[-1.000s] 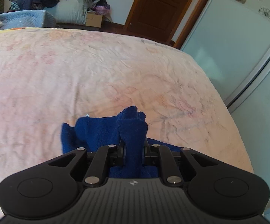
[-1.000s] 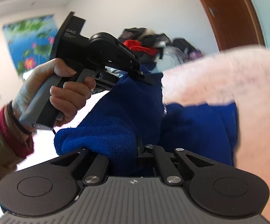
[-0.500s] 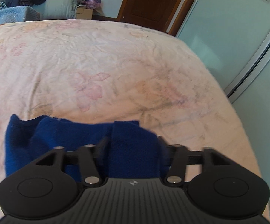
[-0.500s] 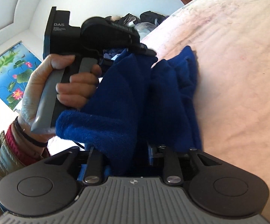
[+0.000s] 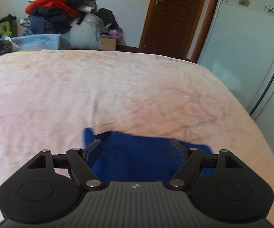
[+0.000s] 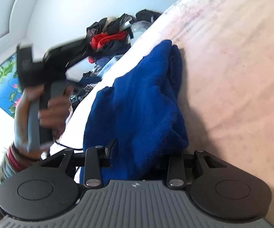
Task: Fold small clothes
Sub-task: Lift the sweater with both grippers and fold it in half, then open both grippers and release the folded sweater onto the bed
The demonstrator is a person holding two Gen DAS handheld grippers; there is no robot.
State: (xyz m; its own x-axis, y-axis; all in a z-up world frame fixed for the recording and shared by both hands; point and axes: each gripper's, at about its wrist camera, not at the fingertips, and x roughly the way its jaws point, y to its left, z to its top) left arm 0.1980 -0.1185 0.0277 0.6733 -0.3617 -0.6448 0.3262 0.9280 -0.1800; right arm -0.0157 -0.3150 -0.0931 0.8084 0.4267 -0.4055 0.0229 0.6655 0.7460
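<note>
Daylight, bright and soft. Fisheye bends door and wardrobe panel at frame edges. Bedsheet slightly smeared by motion. Right view: window area lower left blown out white; hand and the device it holds blurred; blue cloth casts a soft shadow.

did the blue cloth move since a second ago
Yes. The blue cloth was bunched upright, pinched in the left tongs; now it lies lower and flatter on the pink bedsheet, and those tongs are opening around it.
</note>
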